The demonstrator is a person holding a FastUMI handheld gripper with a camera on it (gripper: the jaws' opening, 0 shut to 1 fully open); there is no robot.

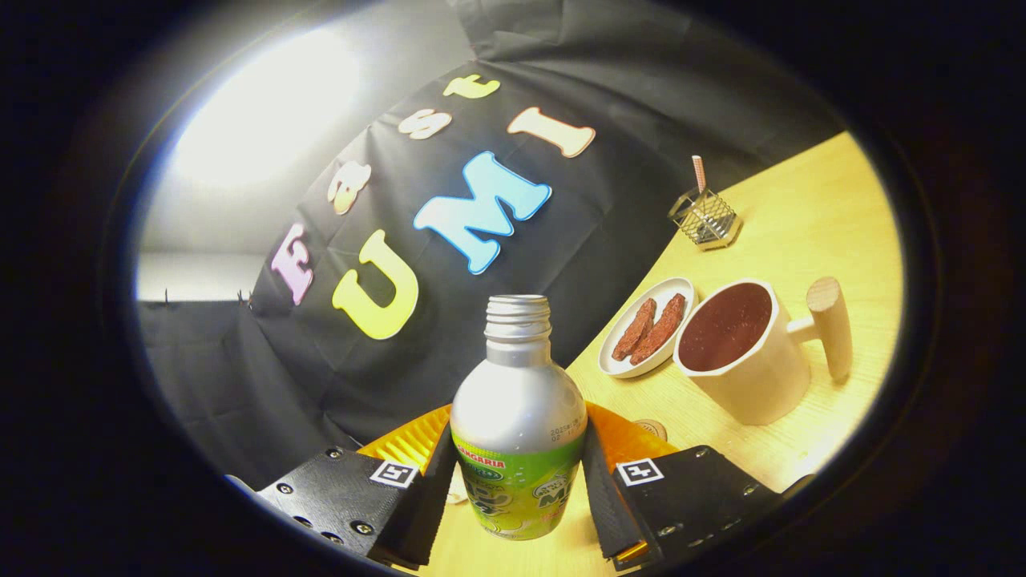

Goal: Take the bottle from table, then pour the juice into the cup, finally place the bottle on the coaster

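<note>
A silver bottle (518, 401) with a green label and an uncapped threaded neck stands between my fingers, and my gripper (517, 473) is shut on its lower body. The whole scene looks tilted. To the right, beyond the fingers, a cream cup (741, 369) with a wooden peg handle holds dark reddish juice. An orange ribbed coaster (417, 441) lies on the table just behind the bottle, partly hidden by it and by the fingers.
A small white oval dish (621, 361) with two brown sticks sits just left of the cup. Farther back on the wooden table (809, 200) stands a wire holder (705, 218) with a striped straw. The black cloth wall rises behind.
</note>
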